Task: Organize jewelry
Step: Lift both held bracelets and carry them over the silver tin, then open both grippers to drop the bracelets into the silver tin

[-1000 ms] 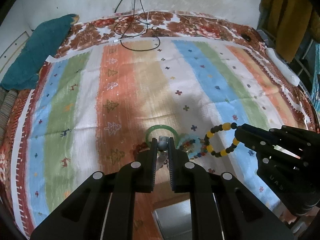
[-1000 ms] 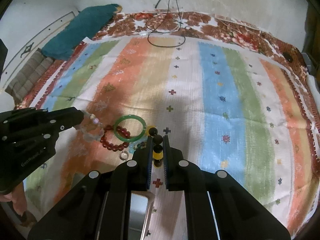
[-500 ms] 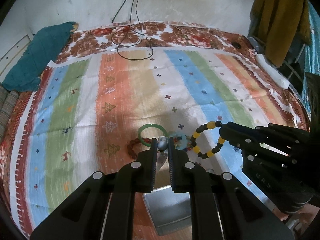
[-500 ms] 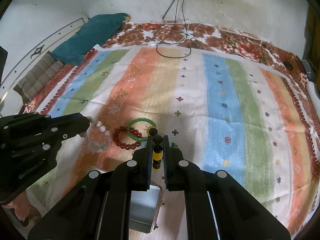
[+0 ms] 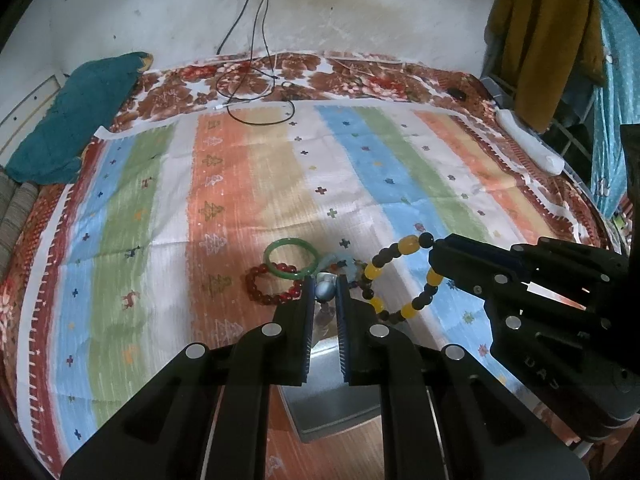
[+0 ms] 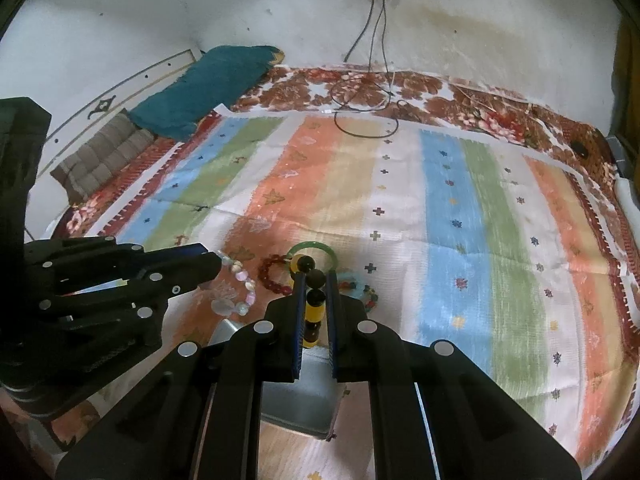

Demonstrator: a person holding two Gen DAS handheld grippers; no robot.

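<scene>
Left wrist view: left gripper [image 5: 325, 295] is clamped on a pale bead bracelet [image 6: 236, 288] — held by one bead, so the rest of the loop hangs free below the jaws, clearer in the right wrist view. Right gripper [image 6: 314, 300] is likewise closed on a yellow-and-black bead bracelet [image 5: 400, 276], pinched at one point of the strand. Both are lifted clear of the striped cloth [image 5: 224, 184], probably for carrying to the grey metal box [image 5: 332, 396] that sits just under the two grippers near the cloth's front edge.

Yellow-and-black loop dangles sideways from the right fingertips toward the left gripper — its plane roughly upright, long axis slanting down from the pinch point. In the right wrist view the gripped section runs straight along the fingers.

Left on the cloth: green bangle [image 5: 291, 258] lying flat, overlapping a dark red bead bracelet [image 5: 270, 286], with a light blue bracelet [image 5: 340, 262] just beside them. Those three are not yet sorted, I judge.
</scene>
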